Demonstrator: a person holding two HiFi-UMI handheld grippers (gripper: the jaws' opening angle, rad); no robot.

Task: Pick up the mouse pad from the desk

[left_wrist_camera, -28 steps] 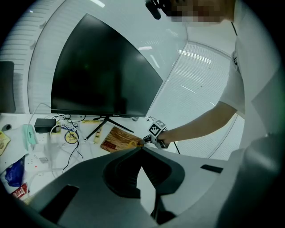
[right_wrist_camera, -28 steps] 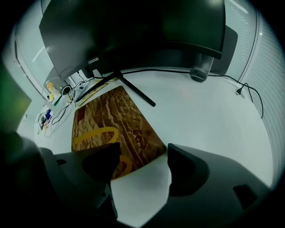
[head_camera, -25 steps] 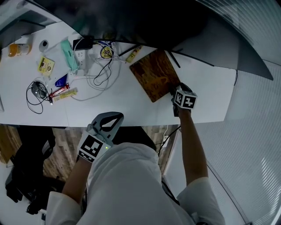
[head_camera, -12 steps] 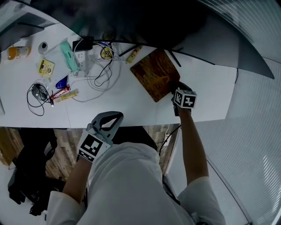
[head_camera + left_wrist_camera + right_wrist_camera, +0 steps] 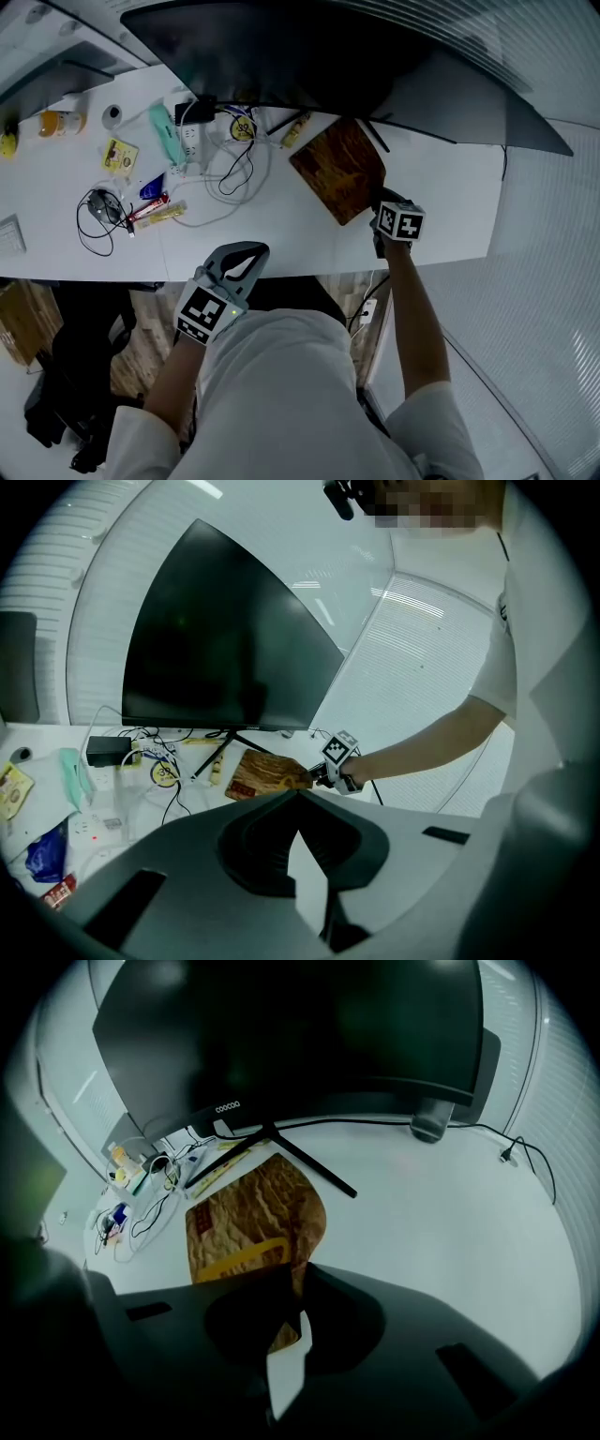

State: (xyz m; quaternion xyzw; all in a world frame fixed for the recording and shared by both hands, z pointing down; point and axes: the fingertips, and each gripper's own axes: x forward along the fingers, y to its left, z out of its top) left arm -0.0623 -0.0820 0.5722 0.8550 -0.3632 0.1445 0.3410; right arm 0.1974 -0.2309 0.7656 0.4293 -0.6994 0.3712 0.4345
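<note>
- The right hand-held gripper (image 5: pixel 298 1279) is clamped on the near corner of the thin brown rectangular mouse pad (image 5: pixel 253 1208), which stretches away ahead of its jaws, seemingly lying mostly on the white desk (image 5: pixel 441 1194)
- Only a small corner is pinched, so the limp pad may slip free or fold when lifted
- The pad's far edge, beyond the jaws, could catch the black monitor stand leg (image 5: pixel 300 1162)
- The left hand-held gripper (image 5: pixel 298 794), jaws together on nothing, hangs well back
- Count: one mouse pad, two grippers, one dark monitor (image 5: pixel 281 1035)

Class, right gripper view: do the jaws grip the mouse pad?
Yes: the right gripper pinches the mouse pad at its near edge.
</note>
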